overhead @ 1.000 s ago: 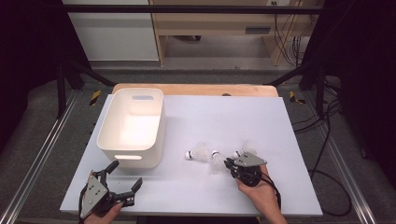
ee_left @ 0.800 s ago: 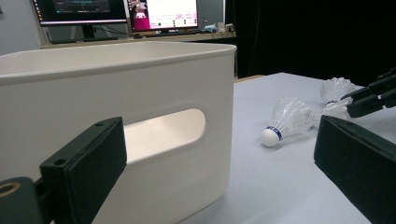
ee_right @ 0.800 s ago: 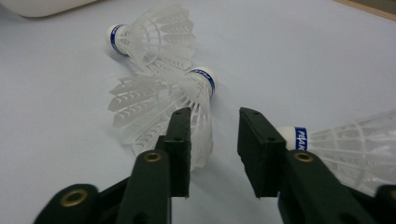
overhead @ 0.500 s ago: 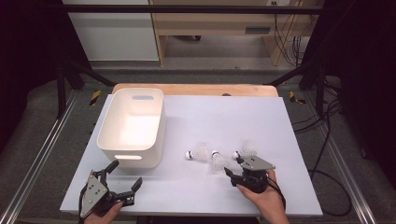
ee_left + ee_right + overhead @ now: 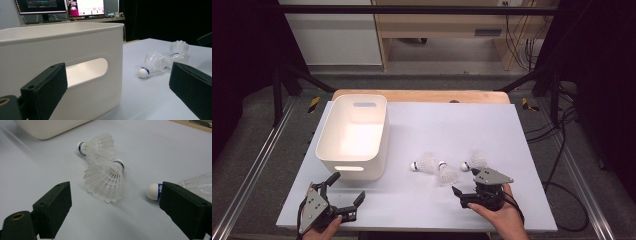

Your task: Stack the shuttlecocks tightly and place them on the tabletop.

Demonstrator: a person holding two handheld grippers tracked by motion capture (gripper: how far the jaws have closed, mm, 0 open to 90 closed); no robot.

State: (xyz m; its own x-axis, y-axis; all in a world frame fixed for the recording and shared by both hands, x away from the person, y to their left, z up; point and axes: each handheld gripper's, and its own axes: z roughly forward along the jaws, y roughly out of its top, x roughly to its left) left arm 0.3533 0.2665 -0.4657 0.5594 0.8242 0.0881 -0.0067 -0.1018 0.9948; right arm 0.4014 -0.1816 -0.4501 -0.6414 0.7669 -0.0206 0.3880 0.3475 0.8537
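Scene: three shuttlecocks lie on the white table (image 5: 512, 130), right of the bin (image 5: 353, 135).
Right gripper (image 5: 472, 192): jaws have just been opening and now stand wide, nothing between them; it is just in front of the middle shuttlecock (image 5: 445, 172).
Left gripper (image 5: 343, 192): jaws wide, empty, near the front wall of the bin.
Other shuttlecocks: left shuttlecock (image 5: 423, 164) touches the middle one at the skirts; right shuttlecock (image 5: 474, 161) is just beside the right jaw.
Step in hand: probably to pick the middle shuttlecock for the bin.
How to do well: bring the jaws around the cork end, not the soft skirt; close gently; keep the right jaw away from the right shuttlecock; lift straight so the left one is not dragged.
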